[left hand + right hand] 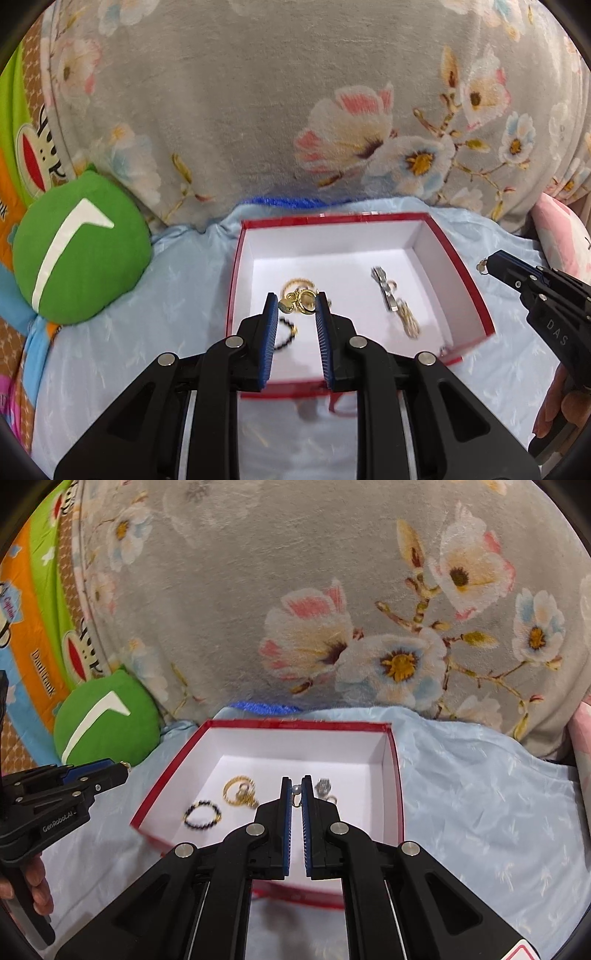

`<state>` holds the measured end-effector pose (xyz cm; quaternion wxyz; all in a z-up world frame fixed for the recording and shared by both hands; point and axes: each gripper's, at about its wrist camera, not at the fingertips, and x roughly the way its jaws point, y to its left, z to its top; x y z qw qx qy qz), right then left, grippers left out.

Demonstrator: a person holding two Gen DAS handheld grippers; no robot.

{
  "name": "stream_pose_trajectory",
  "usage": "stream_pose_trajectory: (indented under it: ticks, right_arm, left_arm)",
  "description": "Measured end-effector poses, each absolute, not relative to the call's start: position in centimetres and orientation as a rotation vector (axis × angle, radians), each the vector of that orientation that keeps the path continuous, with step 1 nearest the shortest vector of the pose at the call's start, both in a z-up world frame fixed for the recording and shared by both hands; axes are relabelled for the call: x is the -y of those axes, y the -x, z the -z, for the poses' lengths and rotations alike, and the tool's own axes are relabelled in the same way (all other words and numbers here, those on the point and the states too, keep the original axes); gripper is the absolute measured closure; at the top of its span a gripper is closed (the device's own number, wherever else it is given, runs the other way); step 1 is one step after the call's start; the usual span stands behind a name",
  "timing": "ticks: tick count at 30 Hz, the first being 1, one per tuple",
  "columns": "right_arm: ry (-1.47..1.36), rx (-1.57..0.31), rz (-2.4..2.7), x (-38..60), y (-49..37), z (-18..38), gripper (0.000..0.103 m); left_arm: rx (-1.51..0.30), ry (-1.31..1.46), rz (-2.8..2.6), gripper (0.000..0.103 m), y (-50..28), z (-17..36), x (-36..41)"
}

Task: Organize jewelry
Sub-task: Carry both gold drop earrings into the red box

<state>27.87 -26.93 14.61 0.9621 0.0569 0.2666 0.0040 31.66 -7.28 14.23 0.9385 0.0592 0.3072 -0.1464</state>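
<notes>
Taking the red box (469,280) as the landmark: far to its left sits a green plush ball (81,254) on the pale blue bedsheet (155,354). The left gripper (295,306) hangs over the box's left half, its fingers (271,321) pinching a small gold clasp piece (301,301) at the tips. Below lie a gold chain (240,790) and a black beaded ring (203,814) on the box floor. In the right half lies a silver bracelet (388,291). The right gripper (296,794) hovers over the box's middle, fingers (286,812) pressed nearly together on a tiny pearl earring (295,792). Both held pieces already hang above the box, so I judge either hand could release straight down; neither is clearly nearer.
</notes>
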Motion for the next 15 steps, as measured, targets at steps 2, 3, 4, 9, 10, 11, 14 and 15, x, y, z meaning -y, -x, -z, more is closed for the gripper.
stream_pose_trajectory:
  ticks: [2,3,4,9,10,11,14,15]
  right_arm:
    - [-0.117,-0.538,-0.002,27.4,-29.6,-14.9,0.098]
    - [-0.115,-0.536,0.004,27.5,-30.3,-15.0,0.098]
    - [-0.113,-0.535,0.007,27.7,-31.0,-15.1,0.098]
    - [-0.090,-0.547,0.015,27.9,-34.1,-15.0,0.098]
    - [-0.085,-0.551,0.016,27.9,-34.7,-14.9,0.098]
    - [-0.081,-0.556,0.019,28.0,-35.4,-14.7,0.098]
    - [-0.077,-0.575,0.024,28.1,-37.1,-14.1,0.098]
    - [-0.077,-0.584,0.025,28.2,-37.6,-13.8,0.098]
  left_arm:
    - [-0.614,-0.123,0.288,0.083,-33.2,-14.6,7.9]
    - [-0.613,-0.123,0.288,0.083,-34.0,-14.8,8.2]
    - [-0.611,-0.120,0.287,0.083,-34.7,-14.9,8.4]
    - [-0.620,-0.119,0.281,0.083,-38.3,-15.0,9.8]
    - [-0.623,-0.124,0.275,0.083,-39.0,-14.9,10.1]
    - [-0.624,-0.130,0.272,0.083,-39.5,-14.8,10.4]
    - [-0.640,-0.129,0.266,0.083,-41.3,-14.1,10.9]
    - [-0.649,-0.129,0.262,0.083,-41.9,-13.9,11.0]
